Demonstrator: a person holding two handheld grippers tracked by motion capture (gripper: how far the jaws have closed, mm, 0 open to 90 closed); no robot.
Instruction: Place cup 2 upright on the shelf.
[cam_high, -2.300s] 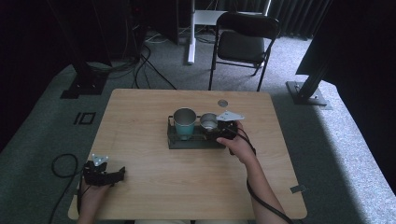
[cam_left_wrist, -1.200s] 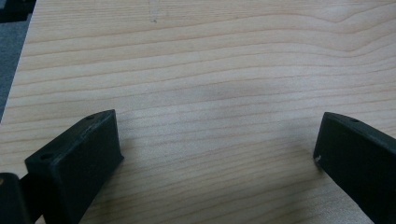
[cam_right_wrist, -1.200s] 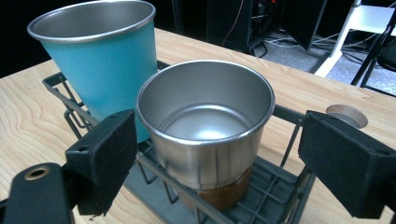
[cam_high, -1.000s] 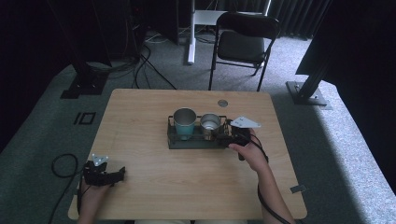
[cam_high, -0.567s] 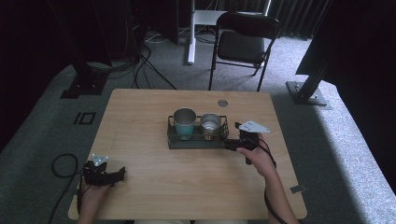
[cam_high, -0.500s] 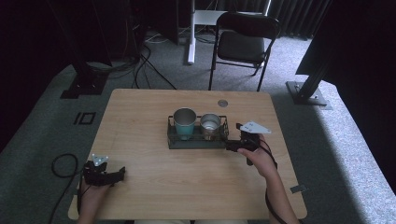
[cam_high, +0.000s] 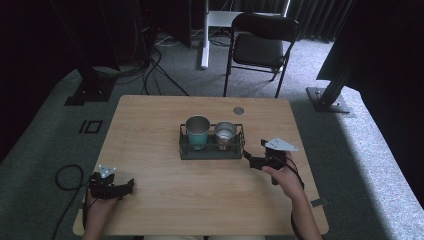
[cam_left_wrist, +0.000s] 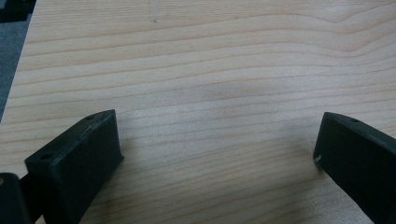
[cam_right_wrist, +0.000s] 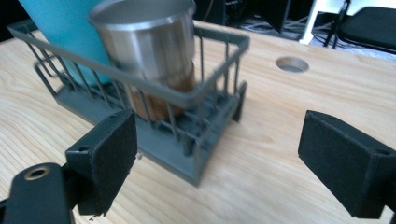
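A grey wire rack (cam_high: 186, 147) stands in the middle of the wooden table (cam_high: 150, 125). It holds a teal cup (cam_high: 197, 132) on the left and a steel cup (cam_high: 225, 134) on the right. My right gripper (cam_high: 248, 159) sits just off the rack's right end, open and empty. In the right gripper view the rack (cam_right_wrist: 201, 100) and the steel cup (cam_right_wrist: 144, 51) are close ahead, with the teal cup (cam_right_wrist: 60, 32) behind. My left gripper (cam_high: 131, 187) rests open at the table's front left corner, over bare wood (cam_left_wrist: 210, 70).
A round cable hole (cam_high: 238, 110) lies in the tabletop behind the rack. A black folding chair (cam_high: 260, 45) stands beyond the far edge. Cables run on the floor at left. Dark stand bases flank the table.
My right gripper has drawn back to the right, from over the steel cup to beside the rack's right end. The left gripper has stayed put.
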